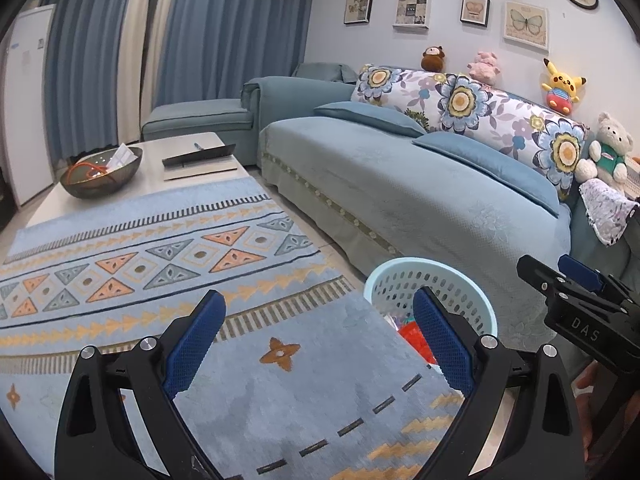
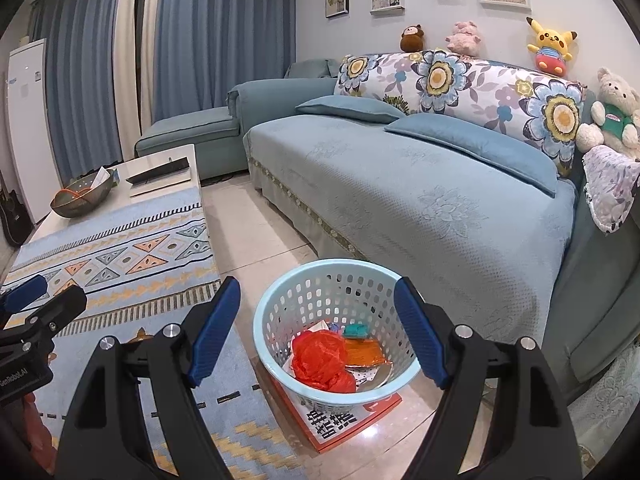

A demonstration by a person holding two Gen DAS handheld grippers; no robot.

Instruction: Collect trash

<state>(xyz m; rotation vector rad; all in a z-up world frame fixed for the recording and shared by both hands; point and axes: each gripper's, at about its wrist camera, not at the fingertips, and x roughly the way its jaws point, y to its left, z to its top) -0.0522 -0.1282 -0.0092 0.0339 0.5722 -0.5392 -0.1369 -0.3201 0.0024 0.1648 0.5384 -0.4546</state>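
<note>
Both claws tilt downward over the floor in front of the sofa (image 2: pixel 400 200), each with its blue-padded jaws spread wide and nothing between them. The right gripper (image 2: pixel 316 328) hangs directly above a pale blue perforated basket (image 2: pixel 280 308), which shows between its two fingers; the left gripper (image 1: pixel 320 340) hovers over the patterned blue table cover (image 1: pixel 280 392), with the same basket (image 1: pixel 486 304) just beyond its right finger and partly hidden by it. In the left wrist view the right claw shows at the far right edge, with a bit of the person's hand (image 1: pixel 588 384) under it. There is one basket, and it holds the collected trash: one crumpled red plastic bag (image 2: pixel 320 356) nearest the claw, one orange wrapper (image 2: pixel 364 352) beside it, one small teal item (image 2: pixel 357 330) behind that, and some white paper scraps whose count cannot be told. The basket stands on a red-edged printed sheet (image 2: pixel 340 424) on the tiled floor. Far ahead and left of the claws, one dark bowl (image 2: pixel 82 198) on the table holds an orange loop and white paper. Four plush toys sit along the sofa back, and two blue cushions lie on the seat
</note>
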